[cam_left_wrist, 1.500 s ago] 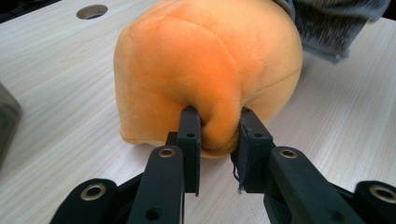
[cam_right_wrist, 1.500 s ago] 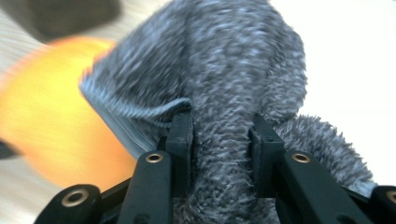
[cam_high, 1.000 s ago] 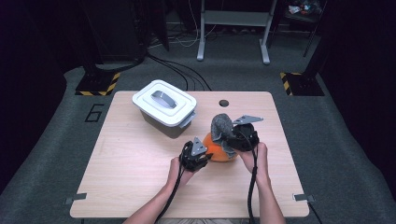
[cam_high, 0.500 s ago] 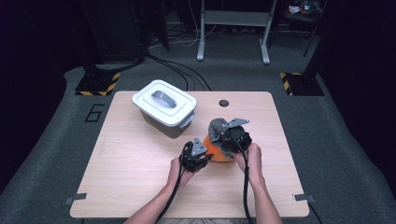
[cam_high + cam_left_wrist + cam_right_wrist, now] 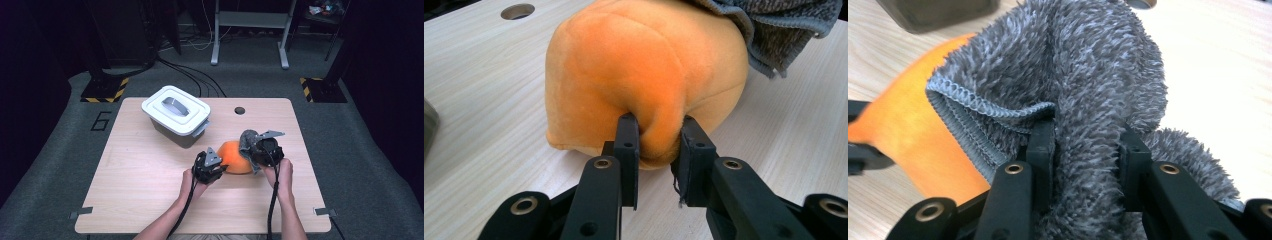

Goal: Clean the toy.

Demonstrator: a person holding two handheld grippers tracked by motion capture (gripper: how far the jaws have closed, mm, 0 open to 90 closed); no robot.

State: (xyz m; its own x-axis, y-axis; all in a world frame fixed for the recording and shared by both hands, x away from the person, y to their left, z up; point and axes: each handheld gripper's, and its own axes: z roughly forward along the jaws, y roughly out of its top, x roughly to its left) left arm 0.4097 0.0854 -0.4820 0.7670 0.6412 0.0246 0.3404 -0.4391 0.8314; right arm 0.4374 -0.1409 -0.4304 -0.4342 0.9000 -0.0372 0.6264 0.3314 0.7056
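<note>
Grey cloth [image 5: 1088,75] masking orange plush [image 5: 644,75]

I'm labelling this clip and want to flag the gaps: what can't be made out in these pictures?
- High view: where the grey cloth meets the orange plush is hidden by the right gripper.
- High view: inside of the white box, closed by its lid.
- Left gripper view: the cloth is cut off by the top edge.
- Right gripper view: much of the plush is covered by cloth.

Table [image 5: 150,185] evenly lit from above, surrounding room dim, soft shadows, close views sharp, no glare
</note>
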